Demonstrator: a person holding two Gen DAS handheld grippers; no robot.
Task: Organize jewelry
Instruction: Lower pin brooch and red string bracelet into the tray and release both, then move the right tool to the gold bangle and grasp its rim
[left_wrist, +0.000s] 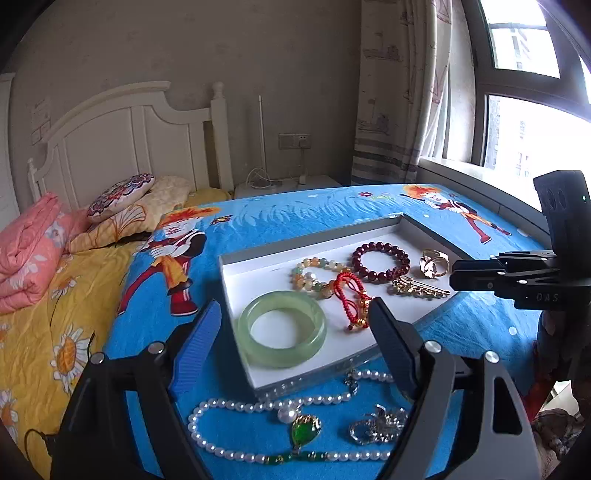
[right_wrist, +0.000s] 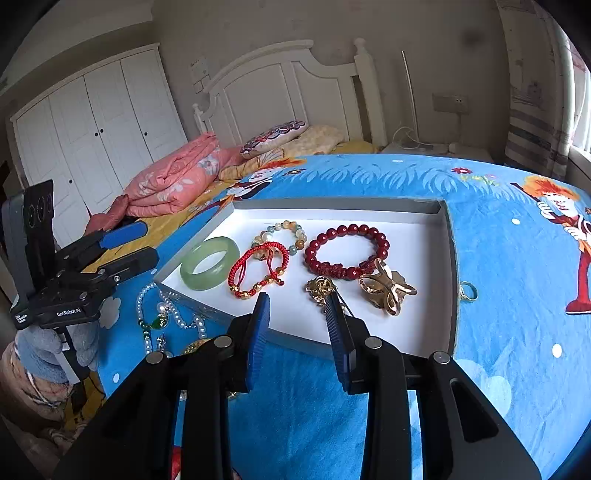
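Note:
A shallow white box lies on the blue cartoon blanket. It holds a green jade bangle, a red cord bracelet, a pale bead bracelet, a dark red bead bracelet, a gold brooch and gold rings. A pearl necklace with a green pendant and a silver piece lie outside the box. My left gripper is open and empty. My right gripper is open and empty over the box's near edge.
A small ring lies on the blanket right of the box. A folded pink quilt and pillows lie toward the white headboard. A window is on the right, a white wardrobe on the left.

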